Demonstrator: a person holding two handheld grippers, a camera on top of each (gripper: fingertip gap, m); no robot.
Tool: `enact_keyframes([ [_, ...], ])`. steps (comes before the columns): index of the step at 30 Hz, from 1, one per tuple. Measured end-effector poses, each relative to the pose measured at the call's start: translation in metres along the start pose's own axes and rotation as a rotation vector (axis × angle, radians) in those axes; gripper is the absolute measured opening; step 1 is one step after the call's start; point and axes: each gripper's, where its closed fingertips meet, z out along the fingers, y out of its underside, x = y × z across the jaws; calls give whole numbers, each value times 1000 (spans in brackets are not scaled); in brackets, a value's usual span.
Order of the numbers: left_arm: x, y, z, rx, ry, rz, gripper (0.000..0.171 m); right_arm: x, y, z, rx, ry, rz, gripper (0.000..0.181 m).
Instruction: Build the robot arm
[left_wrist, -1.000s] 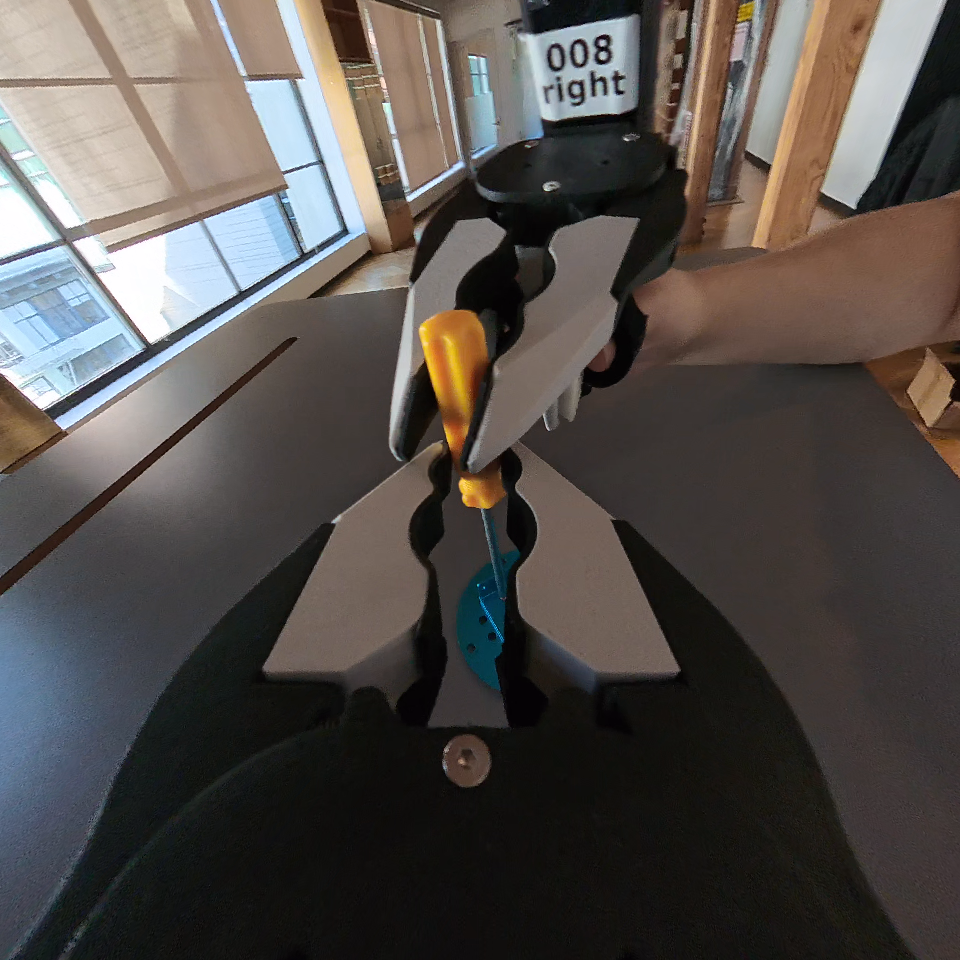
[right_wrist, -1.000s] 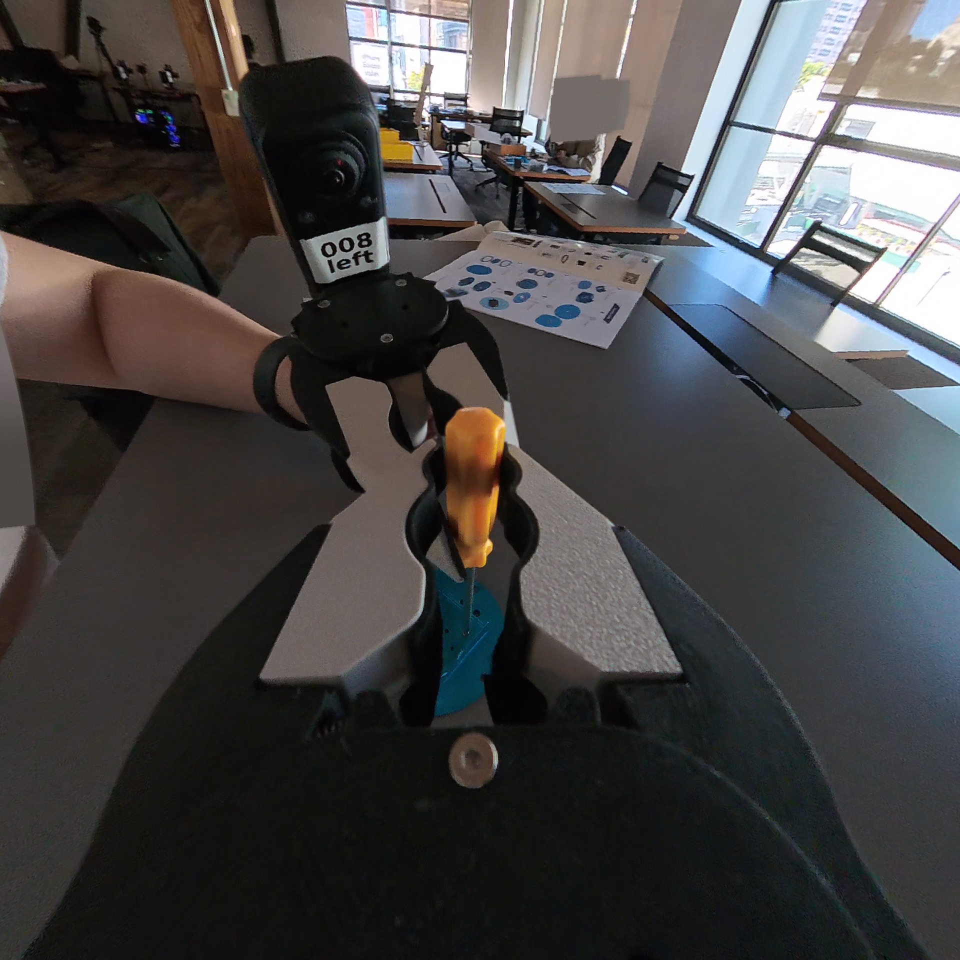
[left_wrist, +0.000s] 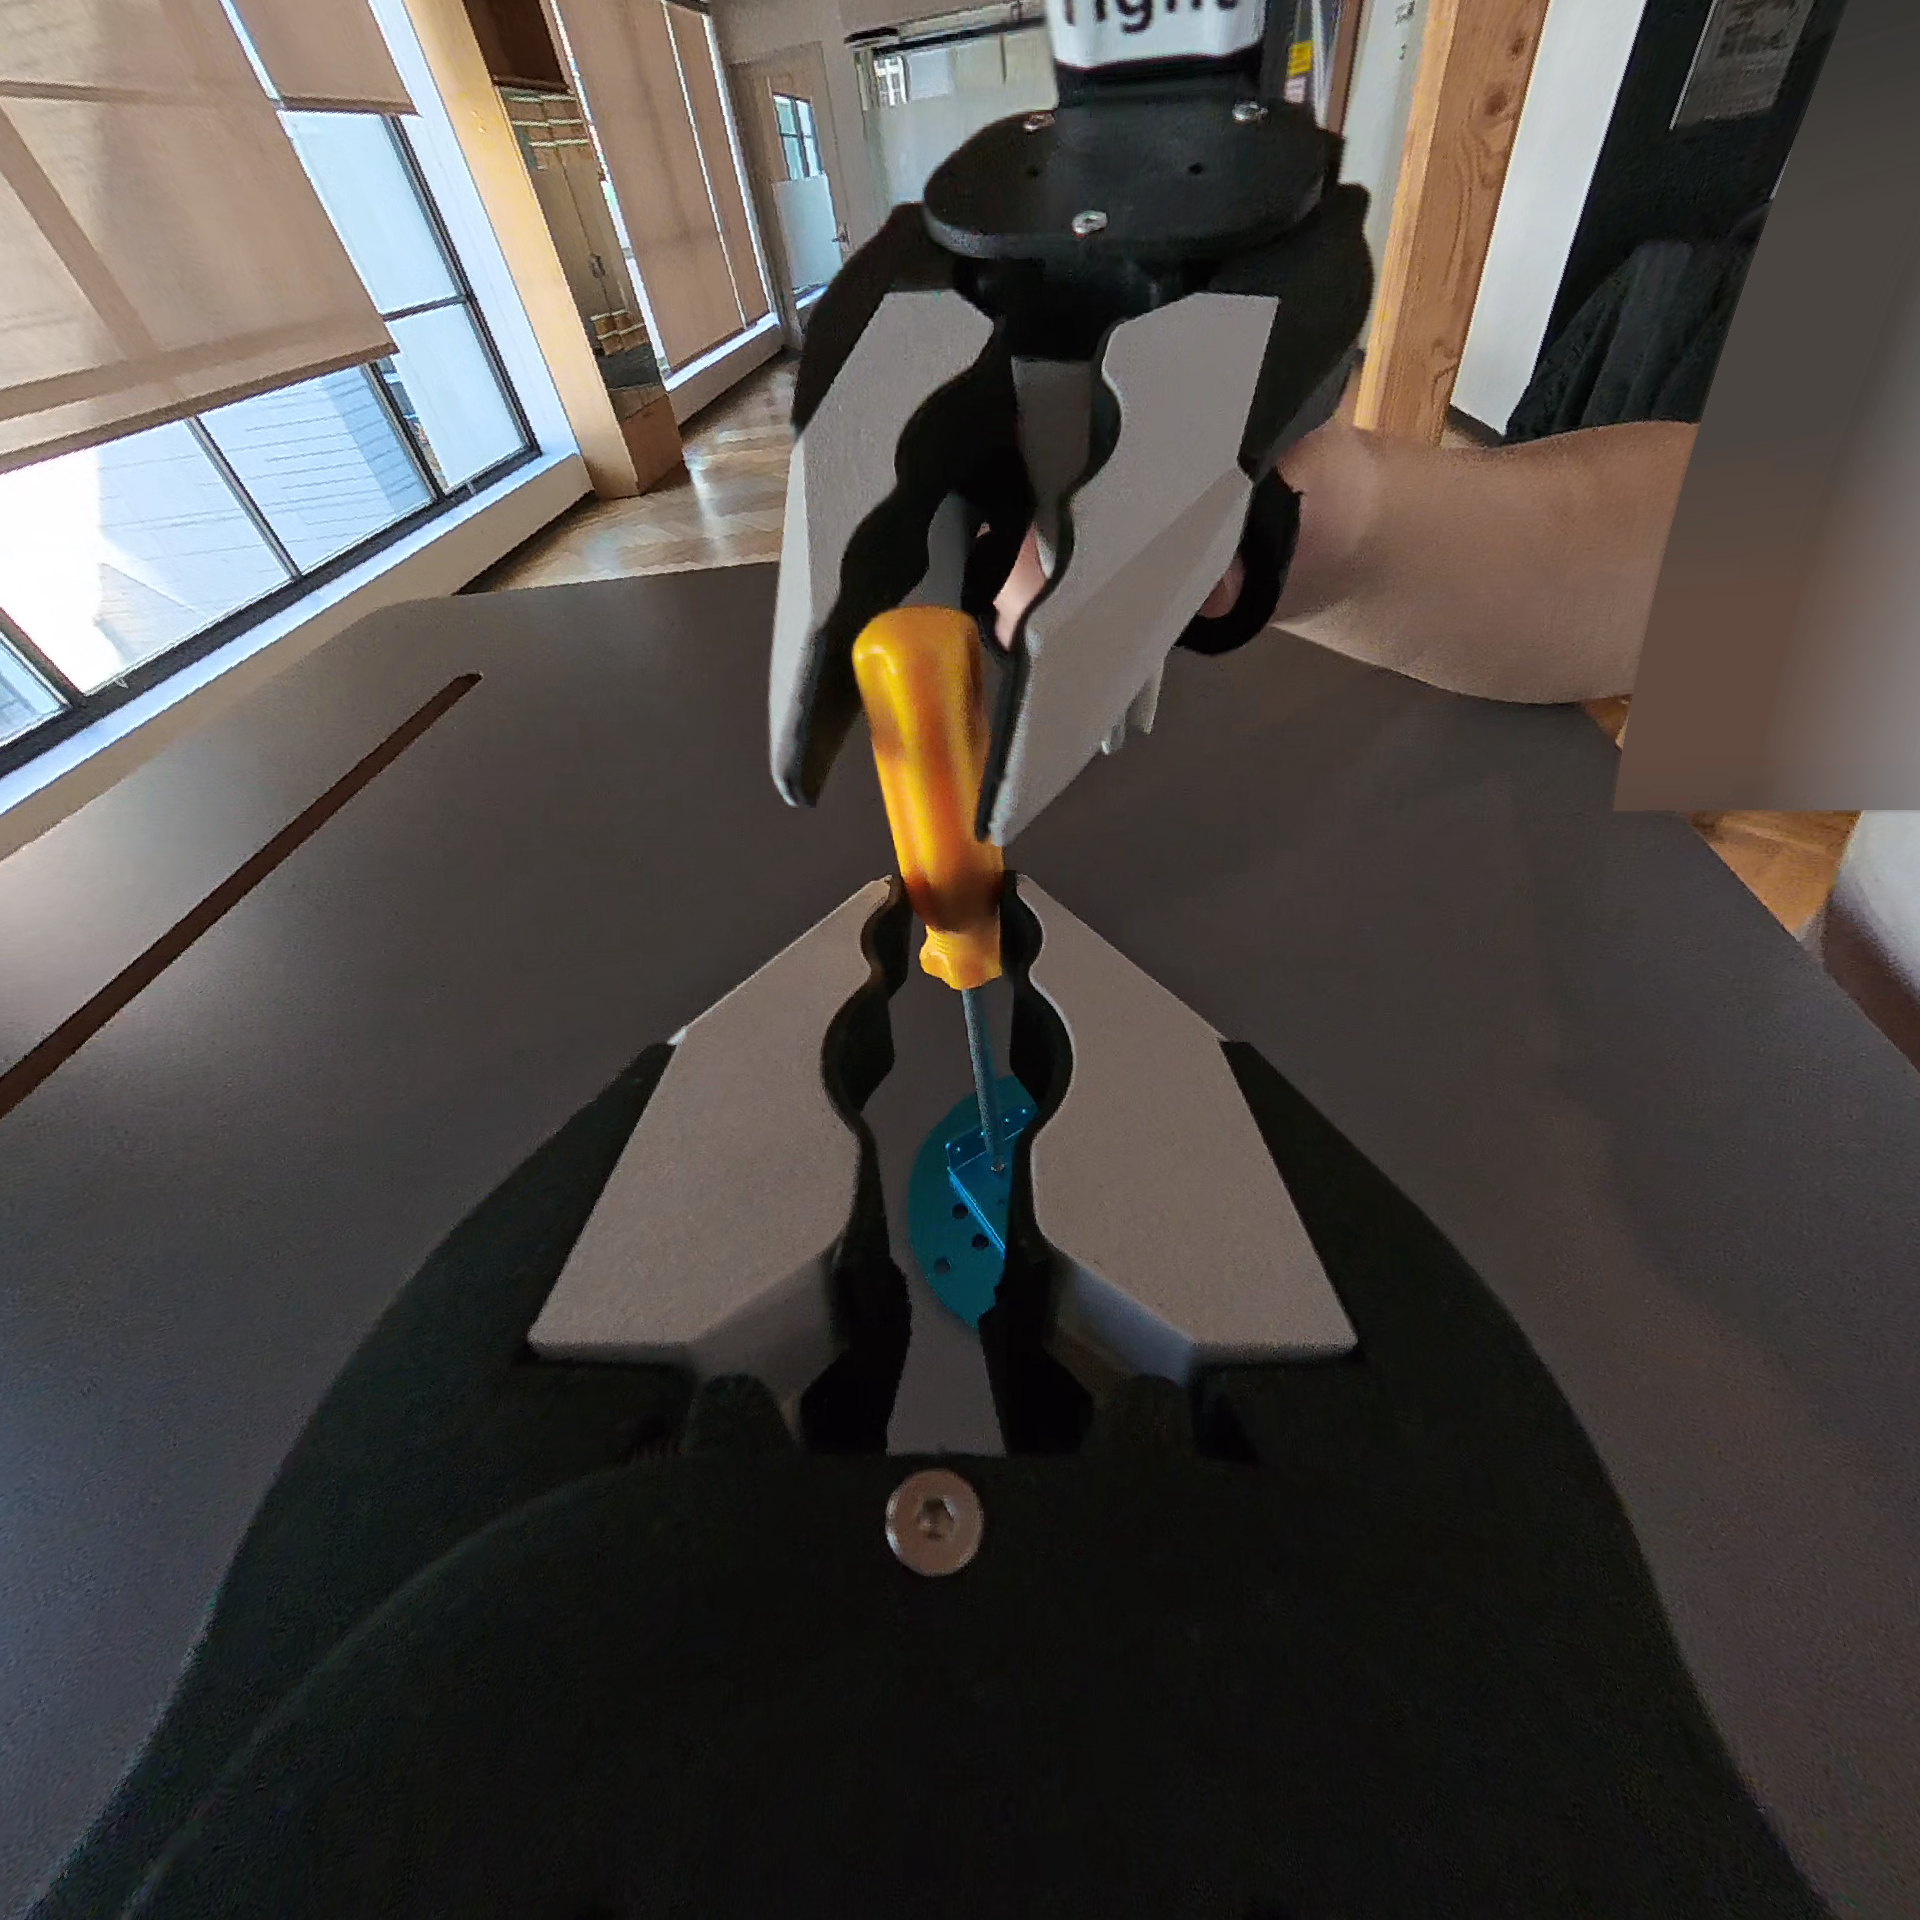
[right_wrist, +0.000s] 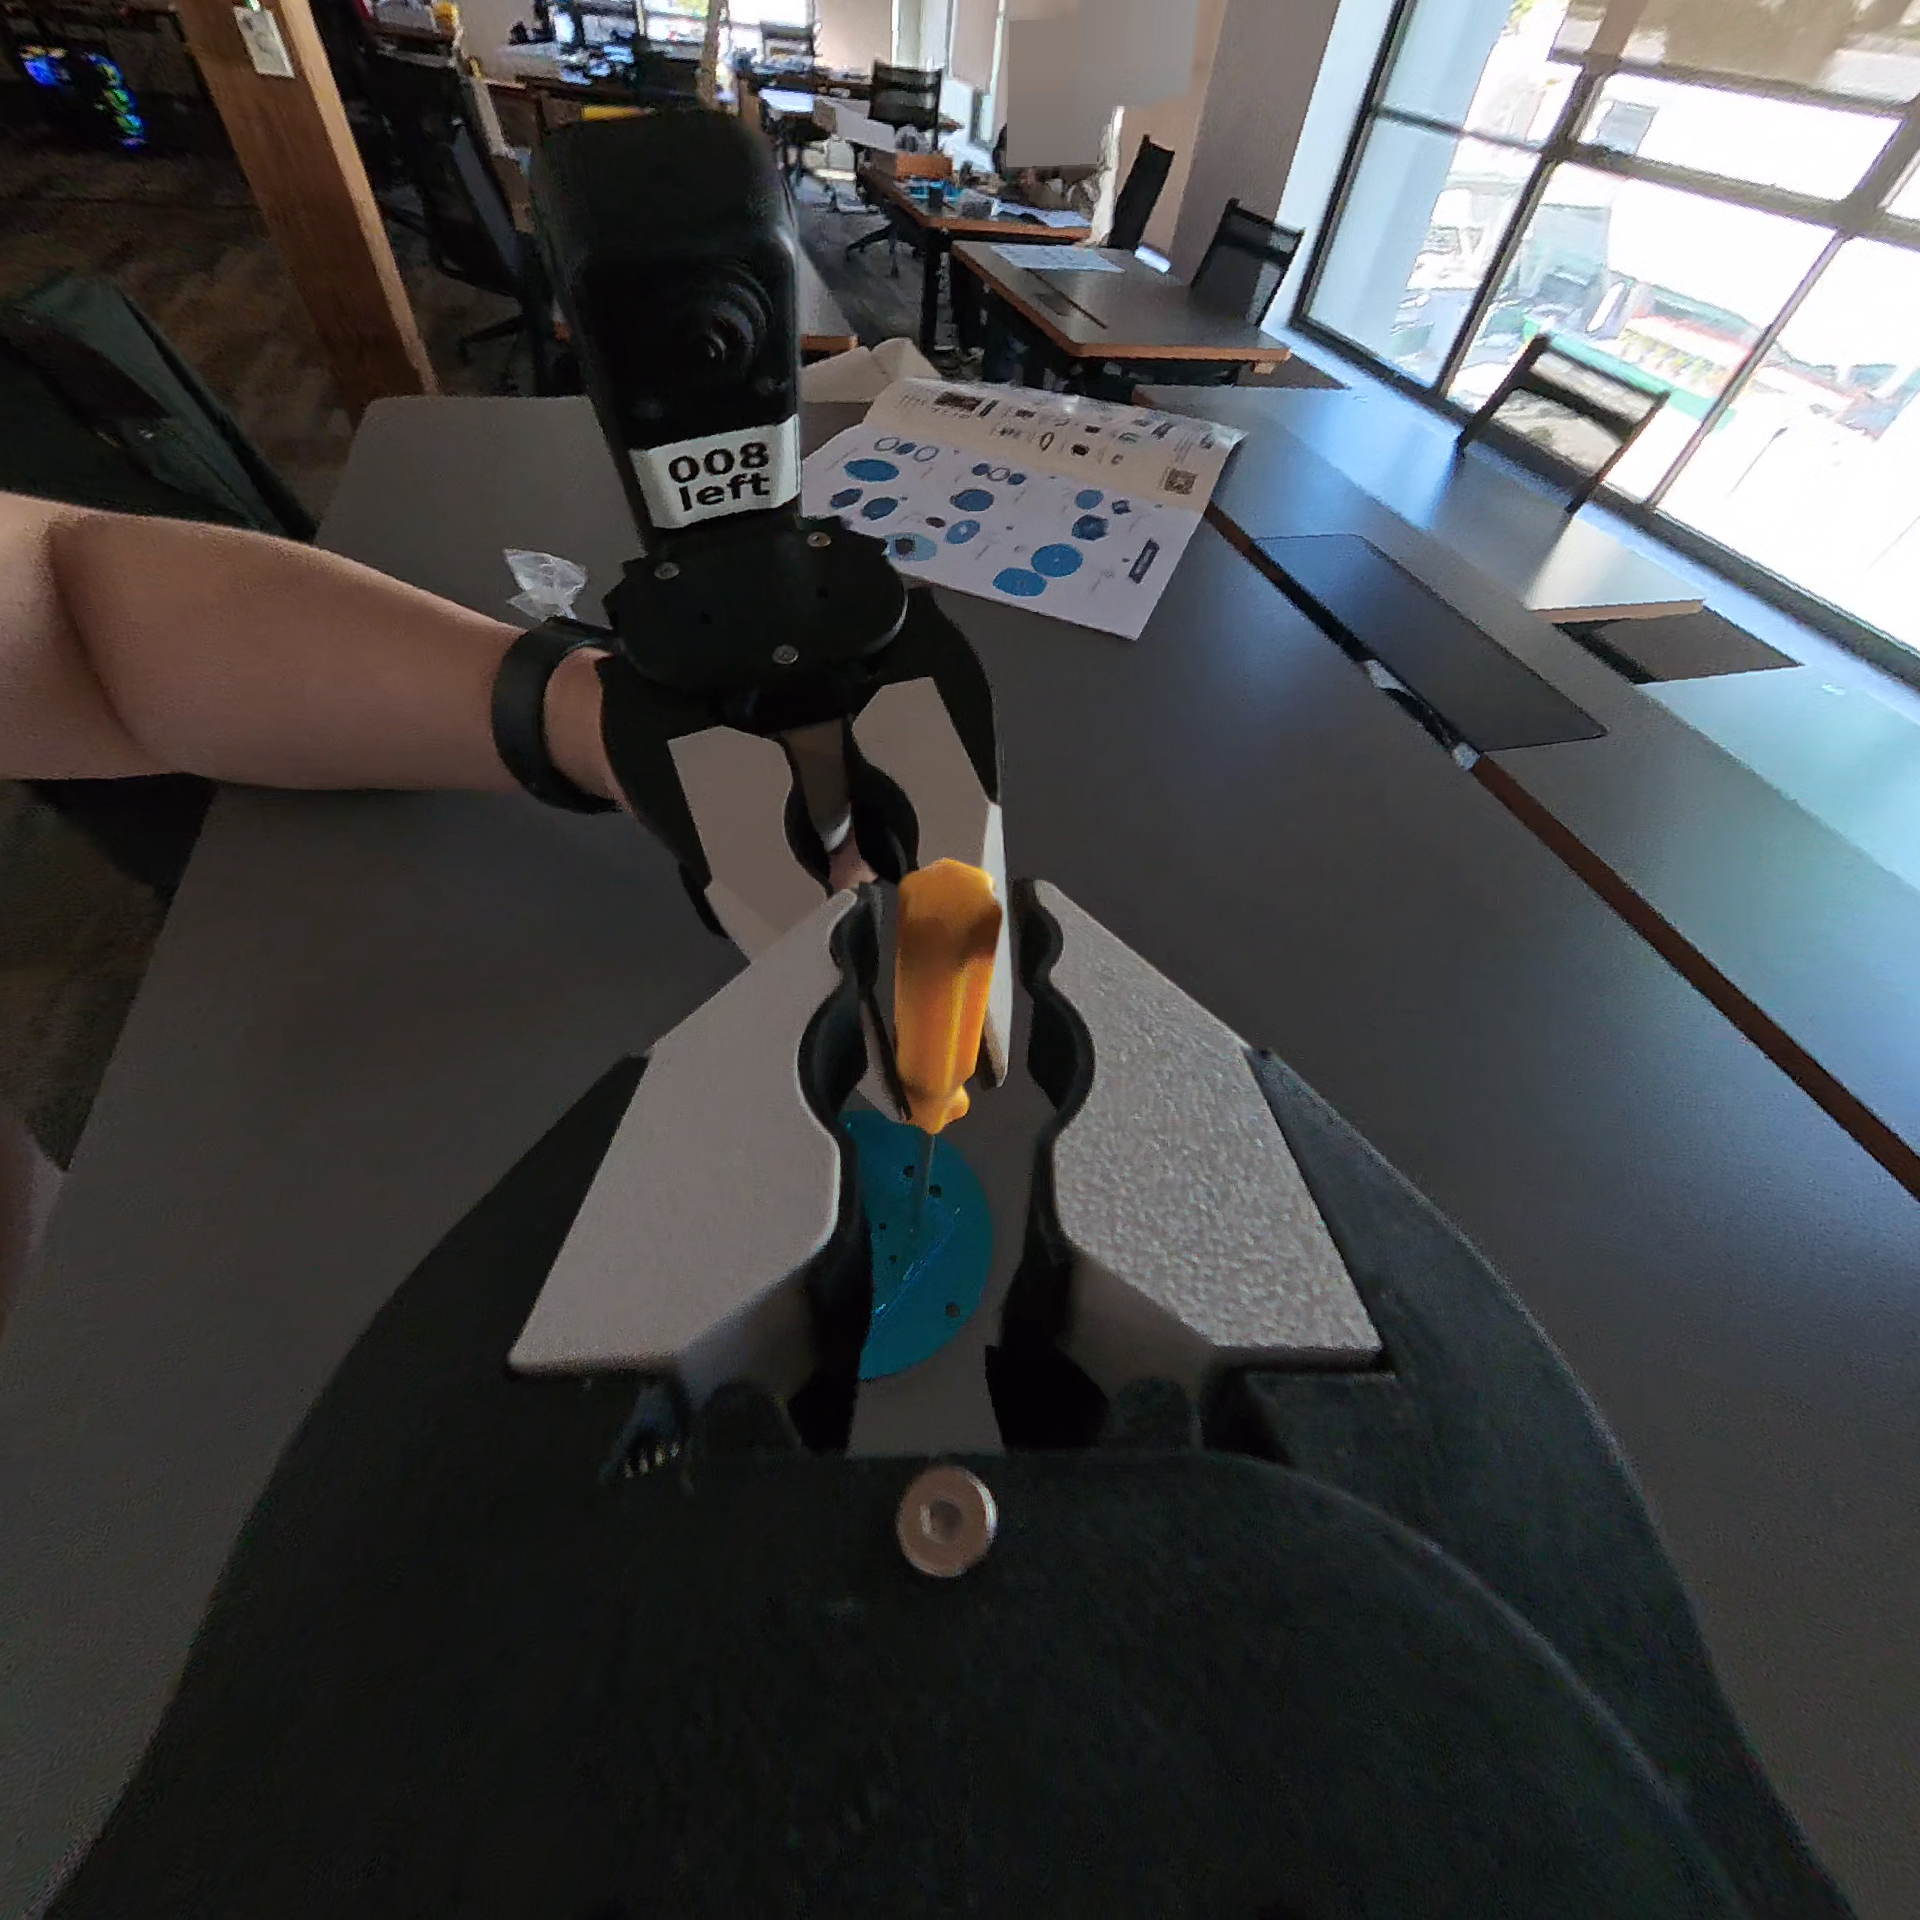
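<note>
**A:** What is closest in?

**B:** The left gripper (left_wrist: 951, 904) is gripping a blue disc (left_wrist: 961, 1242) deep between its fingers, which are closing in on the disc's edges. The disc is tilting up off the table (left_wrist: 1455, 1039).

**A:** And on the disc?

**B:** A small blue bracket (left_wrist: 982, 1148) is sitting against its face. The tip of the screwdriver (left_wrist: 925, 790) is pressing into a screw (left_wrist: 1000, 1166) at the bracket. I cannot tell how far in that screw is sitting. Several other holes in the disc are showing empty.

**A:** Who is holding the screwdriver?

**B:** The right gripper (right_wrist: 935, 904) is clamping its fingers on the orange handle, keeping the shaft nearly upright, pointing down at the disc.

**A:** Farther back?

**B:** A crumpled clear bag (right_wrist: 545, 582) is lying behind the left gripper, and a printed sheet (right_wrist: 1029, 509) with blue part drawings is lying flat beyond it. Desks and chairs are standing past the table's end.
</note>
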Motion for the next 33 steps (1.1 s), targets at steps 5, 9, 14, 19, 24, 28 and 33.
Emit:
enact_keyframes([
  [5,5,-1,3,-6,33,21,16,-6,9,-1,-81,-80,-12,17],
  [9,-1,-4,1,6,-28,17,22,5,10,0,-102,35,62,17],
  [14,-4,-5,1,14,-60,25,16,10,11,0,-134,103,73,18],
  [19,-3,-5,2,21,-17,13,16,14,-10,-17,-352,-29,-291,38],
  [24,0,-5,1,27,-5,27,16,-10,-11,-31,-705,-381,-589,44],
  [28,2,-5,0,21,0,46,16,-8,-2,-26,-867,-449,-778,34],
  [33,4,-5,0,18,5,63,16,-5,8,-23,-946,-475,-808,18],
])
